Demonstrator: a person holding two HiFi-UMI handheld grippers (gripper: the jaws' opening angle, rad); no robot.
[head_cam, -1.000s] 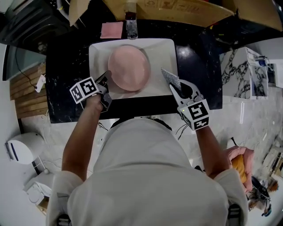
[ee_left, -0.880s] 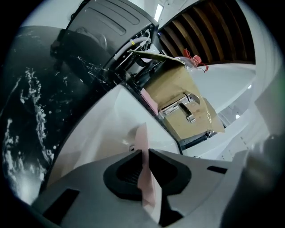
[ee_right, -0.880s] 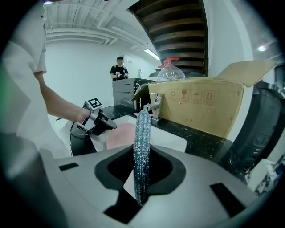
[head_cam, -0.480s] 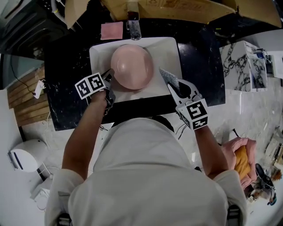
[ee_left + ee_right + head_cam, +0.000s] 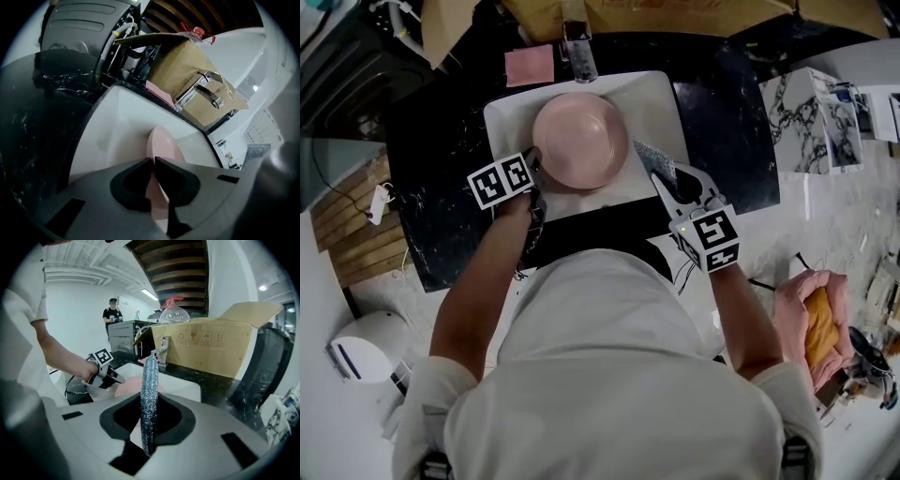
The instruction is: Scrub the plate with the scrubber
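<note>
Closing on the pink plate (image 5: 579, 141) with the left gripper (image 5: 153, 162): fingers (image 5: 133, 180) drawing in on the rim, the pink edge caught between the two pads with hardly a gap on either side. Beyond those fingertips, the rest of the plate stretching away, lying in the white sink (image 5: 656, 101). To the left of those fingers, black marbled tabletop (image 5: 441, 169); farther ahead of them, past the sink's back edge, a metal faucet (image 5: 579, 47) and a cardboard box (image 5: 187, 79).

Clenched in the right gripper (image 5: 150, 414): the scrubber (image 5: 150, 394), a thin glittery blue-silver pad standing on edge, gripped flat between the fingers (image 5: 180, 420) and sticking out well past the tips. Seen from the head view, scrubber just off the plate's right rim and over the sink's right side; whether it touches the plate, impossible to tell. Ahead and to the left of the right fingers, the left gripper with its marker cube and the hand holding it. Straight ahead of them, the faucet, with the box behind it.

On the tabletop just left of the faucet, well beyond the left fingers, a flat pink cloth (image 5: 530, 66).
</note>
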